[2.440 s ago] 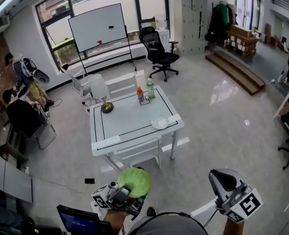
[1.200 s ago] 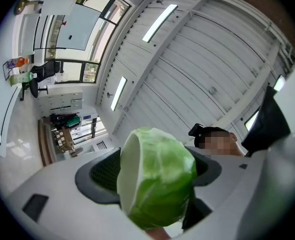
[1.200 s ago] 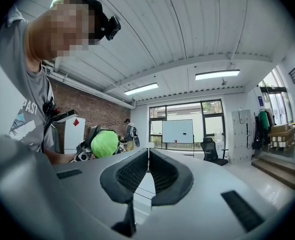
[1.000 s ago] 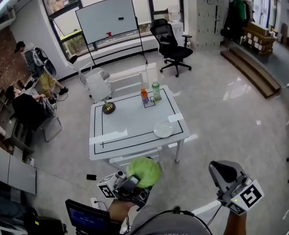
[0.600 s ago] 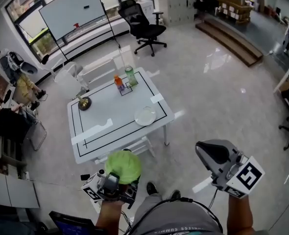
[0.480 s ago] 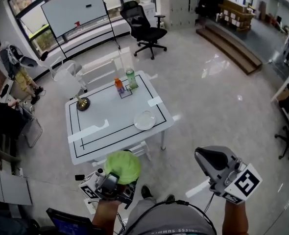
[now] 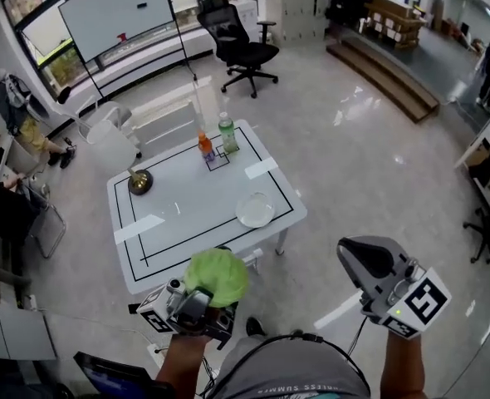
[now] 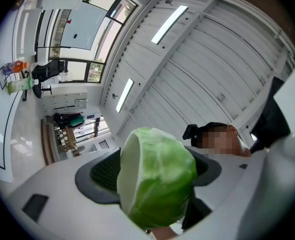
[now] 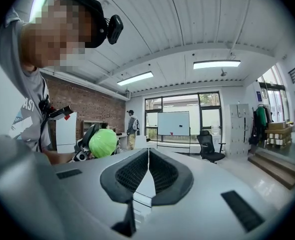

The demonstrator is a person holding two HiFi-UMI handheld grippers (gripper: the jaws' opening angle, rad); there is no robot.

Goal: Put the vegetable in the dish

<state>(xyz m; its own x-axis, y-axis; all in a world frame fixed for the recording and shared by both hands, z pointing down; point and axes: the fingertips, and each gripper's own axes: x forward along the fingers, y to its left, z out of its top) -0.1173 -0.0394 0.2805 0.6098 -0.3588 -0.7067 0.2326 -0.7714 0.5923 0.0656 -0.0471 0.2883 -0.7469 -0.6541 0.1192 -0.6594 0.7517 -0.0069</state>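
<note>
1. The left hand-held gripper grips the vegetable, a round green head, between its jaws.
2. The vegetable is in the air, just before the near edge of the counter.
3. The right hand-held gripper is closed, with nothing between its jaws.
4. The dish lies on the counter near the right edge, well apart from the vegetable.

The vegetable has smooth, waxy pale-green leaves. The left gripper is matt grey plastic with dark, finely ribbed pads. The floor is glossy and reflective, the white surface smooth, the dish pale and glassy, the far wall rough brick.
</note>
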